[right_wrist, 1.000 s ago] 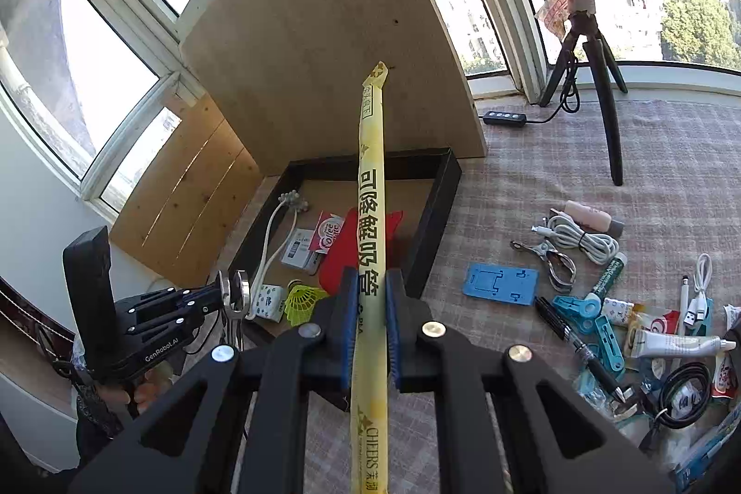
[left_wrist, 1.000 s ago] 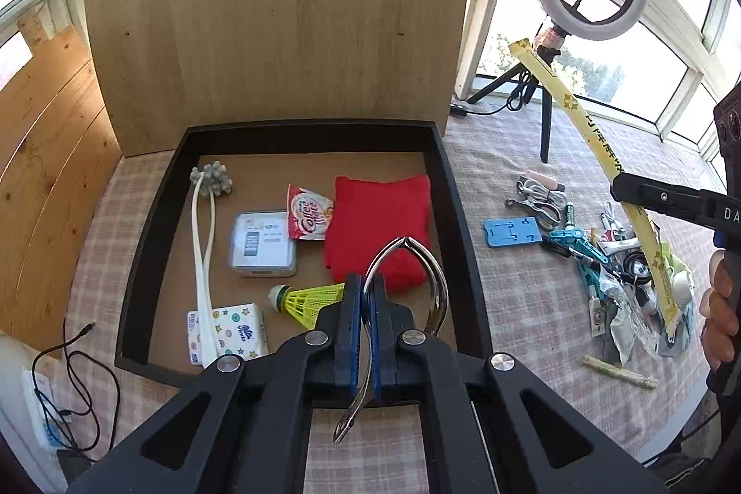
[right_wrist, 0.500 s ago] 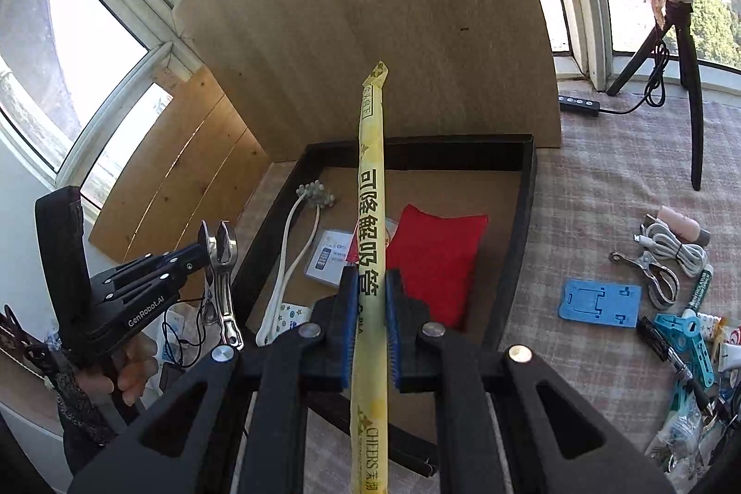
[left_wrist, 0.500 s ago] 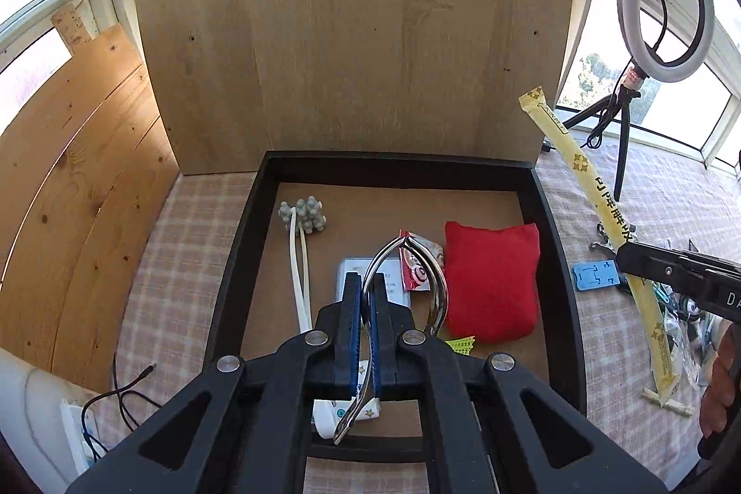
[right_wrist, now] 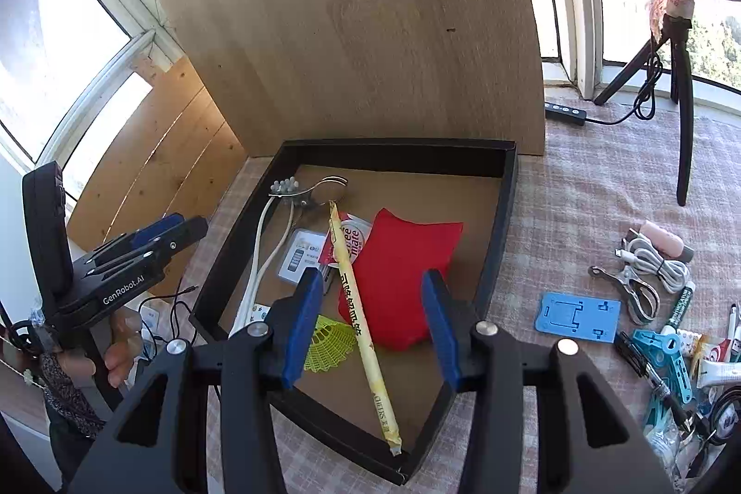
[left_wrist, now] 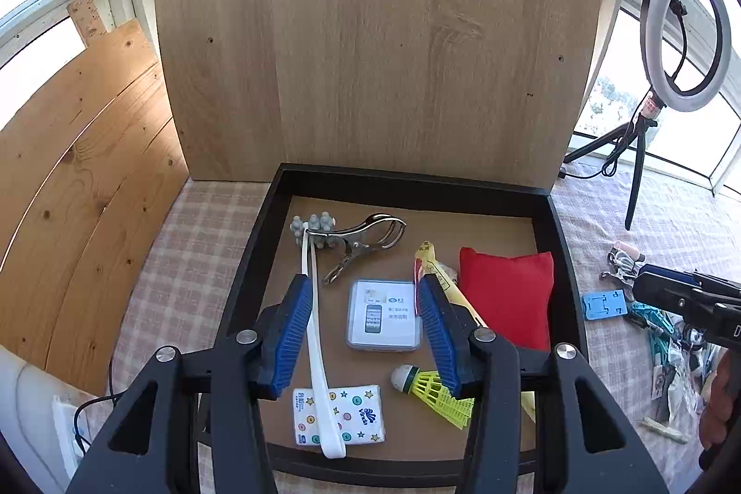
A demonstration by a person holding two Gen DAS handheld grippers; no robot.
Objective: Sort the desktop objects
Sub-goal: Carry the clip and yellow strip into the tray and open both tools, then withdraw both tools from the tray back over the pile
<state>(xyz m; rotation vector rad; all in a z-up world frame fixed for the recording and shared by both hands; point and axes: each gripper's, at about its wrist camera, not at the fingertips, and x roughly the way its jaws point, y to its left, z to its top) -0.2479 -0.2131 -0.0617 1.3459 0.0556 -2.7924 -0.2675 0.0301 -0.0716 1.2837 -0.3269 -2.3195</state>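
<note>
A black tray (left_wrist: 417, 181) lies under both grippers. My left gripper (left_wrist: 363, 336) hangs over it with its jaws opening and nothing between them. The metal clip (left_wrist: 366, 239) lies free at the tray's back left, against the grey head of a white massager (left_wrist: 315, 332). My right gripper (right_wrist: 370, 327) is also opening. The long yellow stick packet (right_wrist: 359, 313) rests in the tray below it, slanting over the red pouch (right_wrist: 398, 262), untouched by the pads. The clip (right_wrist: 324, 188) and the left gripper (right_wrist: 139, 248) also show in the right wrist view.
The tray also holds a white box (left_wrist: 383, 315), a yellow shuttlecock (left_wrist: 435, 392) and a tissue pack (left_wrist: 342, 415). An upright wooden board (left_wrist: 370, 54) stands behind it. On the checked cloth to the right lie a blue phone stand (right_wrist: 576, 318), cables, pens and a ring-light tripod (right_wrist: 681, 100).
Both grippers have opened. The metal clip left the left jaws and now lies in the tray; the yellow stick packet left the right jaws and lies across the red pouch.
</note>
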